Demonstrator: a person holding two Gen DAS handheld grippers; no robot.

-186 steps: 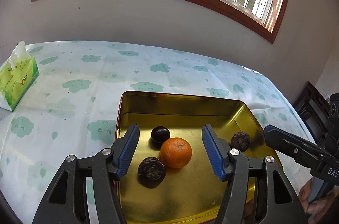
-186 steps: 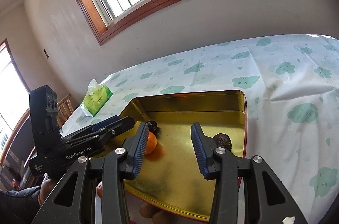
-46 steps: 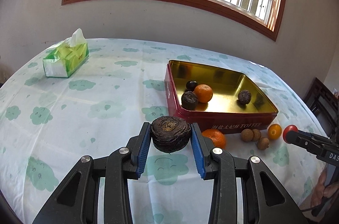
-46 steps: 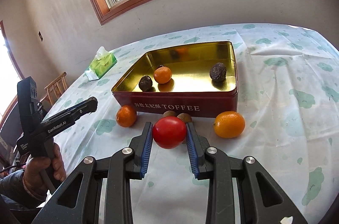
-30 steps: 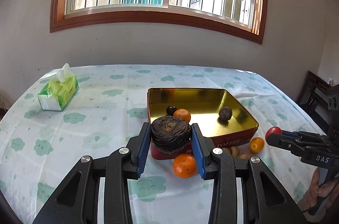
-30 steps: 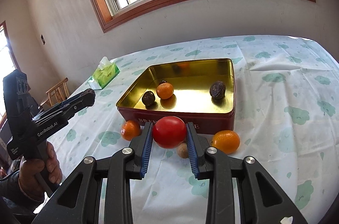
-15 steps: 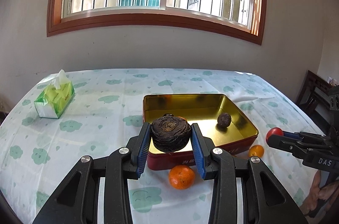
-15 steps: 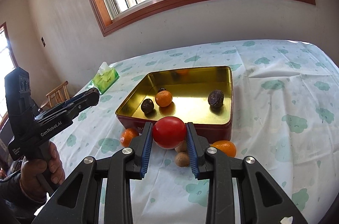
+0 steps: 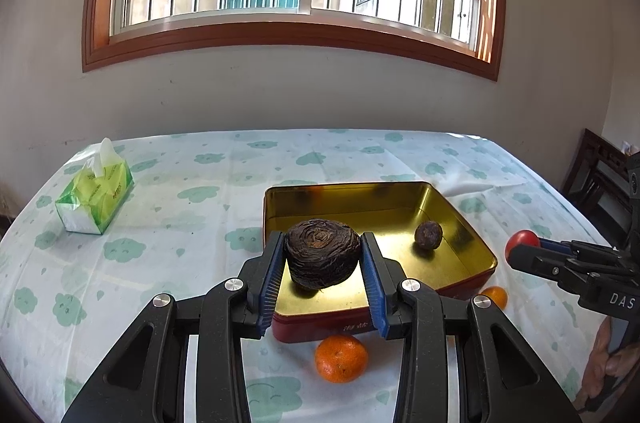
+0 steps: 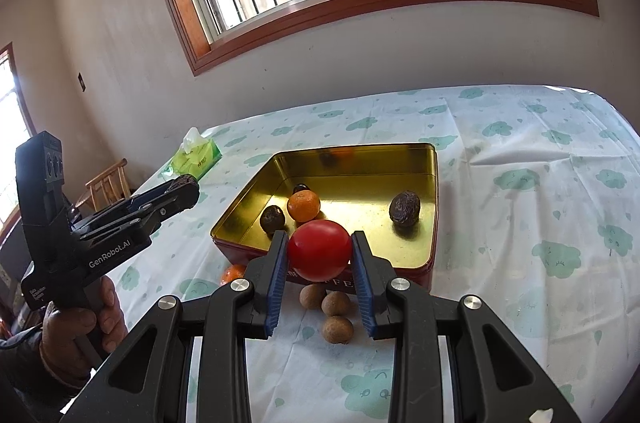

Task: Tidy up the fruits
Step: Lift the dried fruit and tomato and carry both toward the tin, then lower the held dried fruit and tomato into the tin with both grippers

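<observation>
My left gripper (image 9: 323, 263) is shut on a dark wrinkled fruit (image 9: 322, 258) and holds it above the near left part of the gold tin tray (image 9: 472, 223). My right gripper (image 10: 319, 255) is shut on a red tomato (image 10: 319, 249), raised over the tray's (image 10: 434, 183) near rim. Inside the tray lie a wrinkled fruit (image 10: 405, 208), an orange mandarin (image 10: 304, 206), a second wrinkled fruit (image 10: 272, 218) and a small dark fruit (image 10: 299, 188). On the cloth in front of the tray are a mandarin (image 9: 341, 357), a smaller orange fruit (image 9: 494, 296) and three small brown fruits (image 10: 336, 304).
A green tissue pack (image 9: 95, 198) sits at the table's far left. The table has a white cloth with green cloud prints (image 9: 192, 223). A wooden chair (image 10: 106, 188) stands left of the table and dark furniture (image 9: 600, 175) to the right. The wall and window lie beyond.
Both grippers have risen and moved forward over the tray's near side, each still holding its fruit. 6.2 s ago both were open and empty over the tray.
</observation>
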